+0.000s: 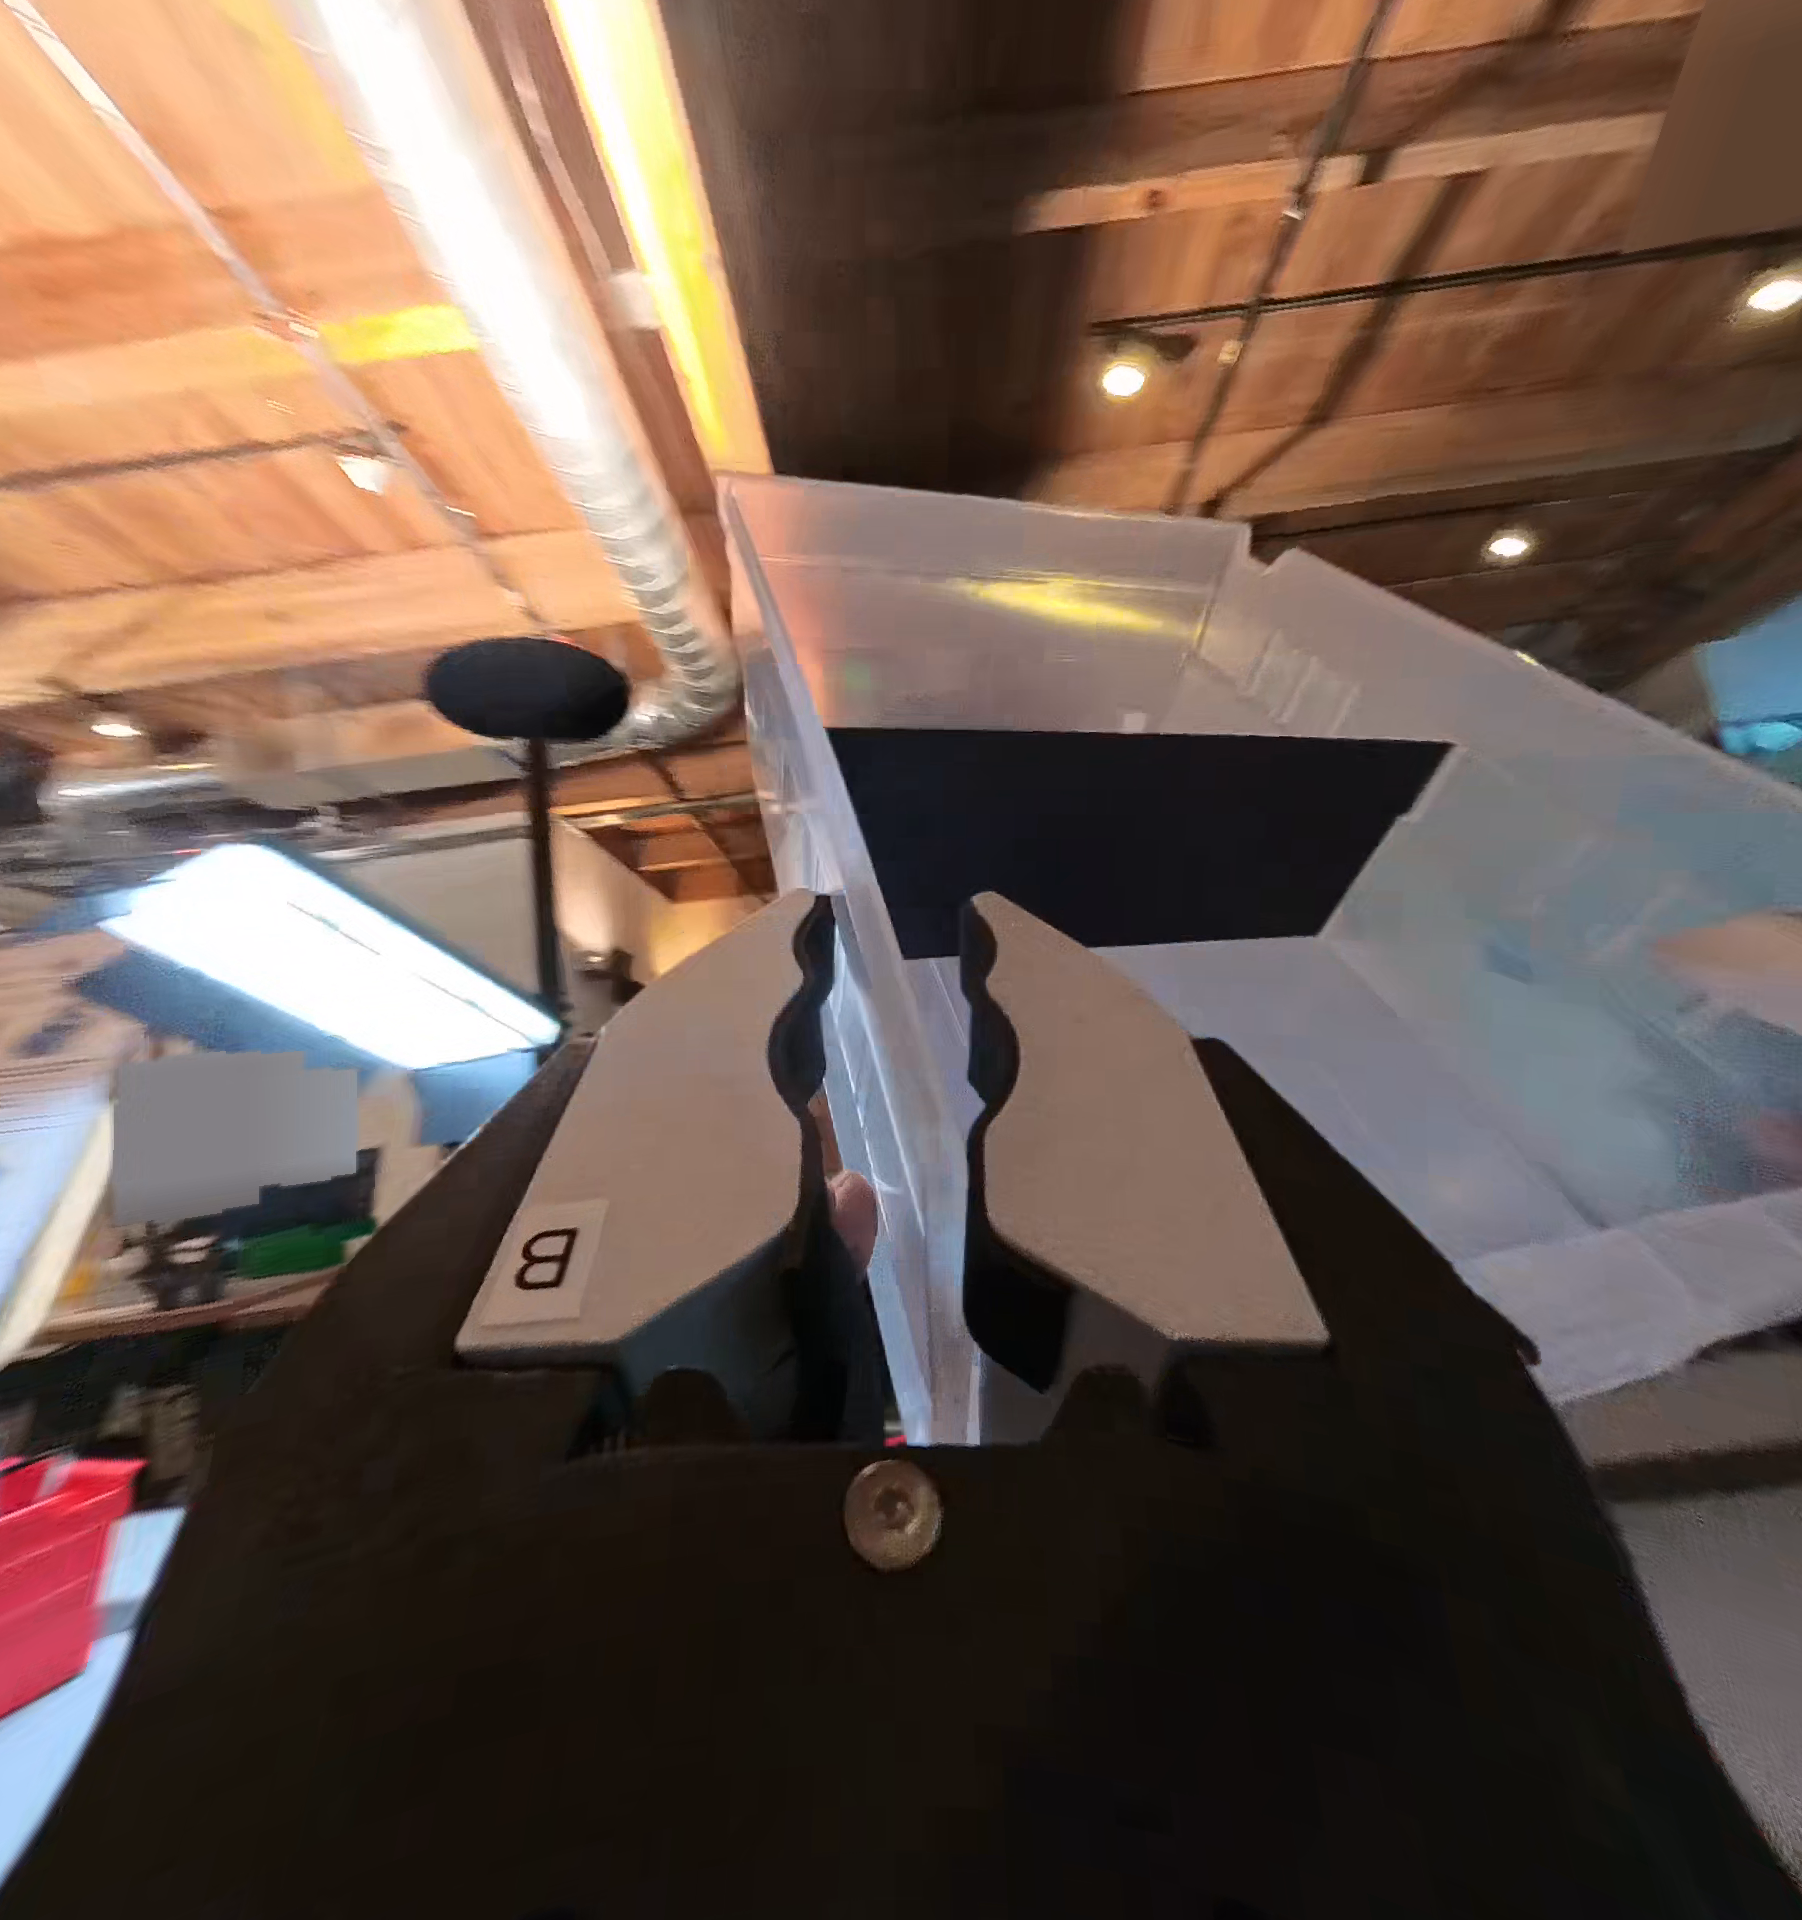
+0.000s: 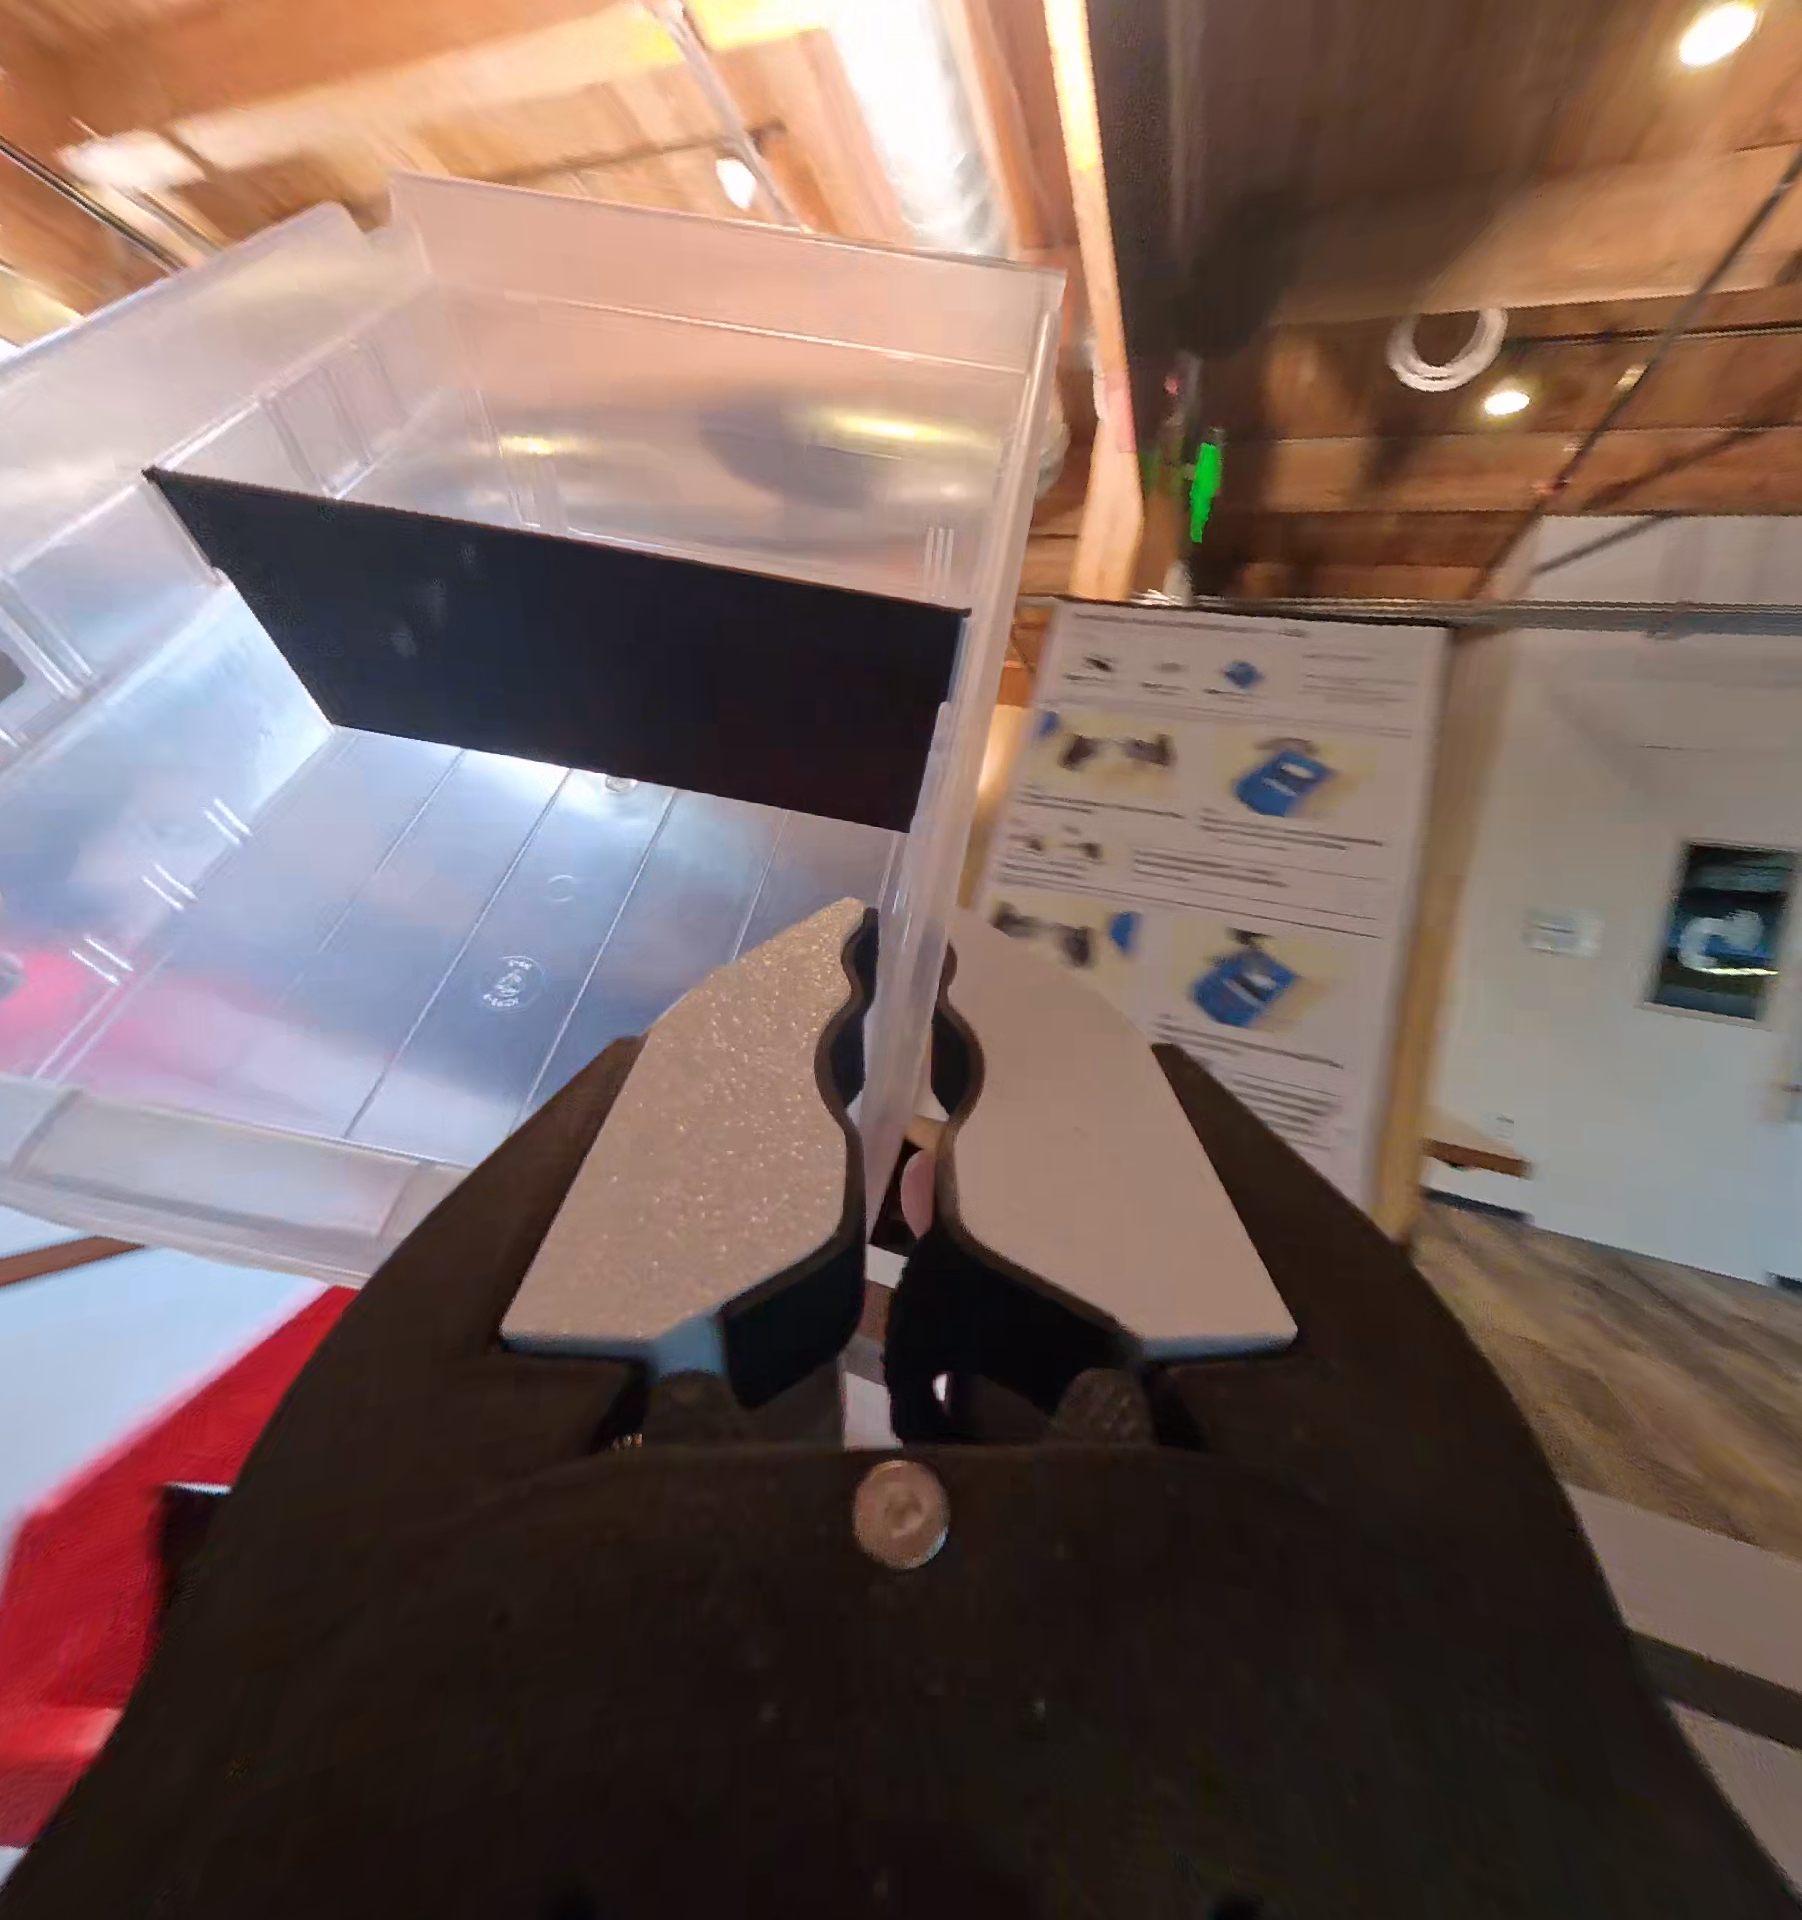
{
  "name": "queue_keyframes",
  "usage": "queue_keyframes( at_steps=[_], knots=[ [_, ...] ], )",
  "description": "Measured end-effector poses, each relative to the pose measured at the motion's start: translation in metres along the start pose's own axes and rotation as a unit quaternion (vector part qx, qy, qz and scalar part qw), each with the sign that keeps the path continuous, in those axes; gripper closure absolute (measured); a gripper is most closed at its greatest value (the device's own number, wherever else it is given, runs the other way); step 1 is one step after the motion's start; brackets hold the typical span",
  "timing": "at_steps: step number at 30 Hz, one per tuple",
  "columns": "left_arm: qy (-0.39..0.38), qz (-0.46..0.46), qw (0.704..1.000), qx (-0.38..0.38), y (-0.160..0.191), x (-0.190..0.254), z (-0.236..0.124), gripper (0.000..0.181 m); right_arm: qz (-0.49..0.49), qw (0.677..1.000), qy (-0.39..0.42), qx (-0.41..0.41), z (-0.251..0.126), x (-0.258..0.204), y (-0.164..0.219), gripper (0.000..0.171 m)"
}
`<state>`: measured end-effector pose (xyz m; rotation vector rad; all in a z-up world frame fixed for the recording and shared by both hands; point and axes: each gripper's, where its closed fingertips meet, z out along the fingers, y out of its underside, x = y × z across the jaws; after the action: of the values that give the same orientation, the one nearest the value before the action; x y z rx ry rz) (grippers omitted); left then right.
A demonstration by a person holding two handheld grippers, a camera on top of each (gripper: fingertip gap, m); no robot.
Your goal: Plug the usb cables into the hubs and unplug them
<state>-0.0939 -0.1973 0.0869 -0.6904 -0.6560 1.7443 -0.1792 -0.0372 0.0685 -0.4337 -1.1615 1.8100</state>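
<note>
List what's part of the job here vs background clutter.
In hand:
- clear plastic bin with black divider panel
- left gripper, straddling one wall
- right gripper, shut on the opposite wall
No USB cables or hubs visible.

Background:
- red plastic bin
- white instruction poster
- black floor lamp
- silver ceiling duct

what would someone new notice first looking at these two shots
A clear plastic bin fills both views, lifted and tipped up toward the wooden ceiling, with a black divider across its inside. The left gripper straddles one side wall and the right gripper pinches the opposite wall. A red bin sits low on the left of the right wrist view, and no usb cables or hubs show.
</note>
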Motion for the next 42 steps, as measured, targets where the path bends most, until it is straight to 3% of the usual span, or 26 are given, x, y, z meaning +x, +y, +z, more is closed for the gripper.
queue_keyframes(
  at_steps=[5, 11, 18, 24, 29, 35, 37, 40, 42],
  knots=[
    [0.111, -0.014, 0.993, -0.040, 0.041, 0.125, 0.042, 0.149, -0.044, 0.995, 0.086, -0.038, -0.028, 0.121, 0.037, 0.162],
    [0.186, -0.011, 0.972, -0.142, 0.129, 0.249, 0.053, 0.147, -0.057, 0.973, 0.166, -0.150, -0.073, 0.230, 0.133, 0.162],
    [0.207, -0.131, 0.909, -0.337, 0.228, 0.293, 0.015, 0.139, -0.053, 0.912, 0.122, -0.387, -0.100, 0.254, 0.220, 0.160],
    [0.241, -0.206, 0.858, -0.405, 0.257, 0.306, -0.010, 0.130, -0.043, 0.877, 0.116, -0.464, -0.115, 0.254, 0.247, 0.160],
    [0.314, -0.175, 0.845, -0.396, 0.254, 0.323, -0.024, 0.131, -0.058, 0.872, 0.171, -0.455, -0.121, 0.278, 0.247, 0.150],
    [0.350, -0.128, 0.880, -0.295, 0.220, 0.315, 0.000, 0.126, -0.064, 0.907, 0.306, -0.282, -0.119, 0.325, 0.191, 0.091],
    [0.376, -0.129, 0.878, -0.266, 0.197, 0.309, 0.010, 0.121, -0.070, 0.919, 0.334, -0.200, -0.118, 0.333, 0.161, 0.081],
    [0.421, -0.143, 0.858, -0.260, 0.164, 0.295, 0.018, 0.116, -0.058, 0.954, 0.291, -0.049, -0.107, 0.310, 0.110, 0.080],
    [0.456, -0.143, 0.828, -0.292, 0.153, 0.283, 0.007, 0.105, -0.027, 0.983, 0.184, -0.003, -0.092, 0.270, 0.094, 0.086]
  ],
)
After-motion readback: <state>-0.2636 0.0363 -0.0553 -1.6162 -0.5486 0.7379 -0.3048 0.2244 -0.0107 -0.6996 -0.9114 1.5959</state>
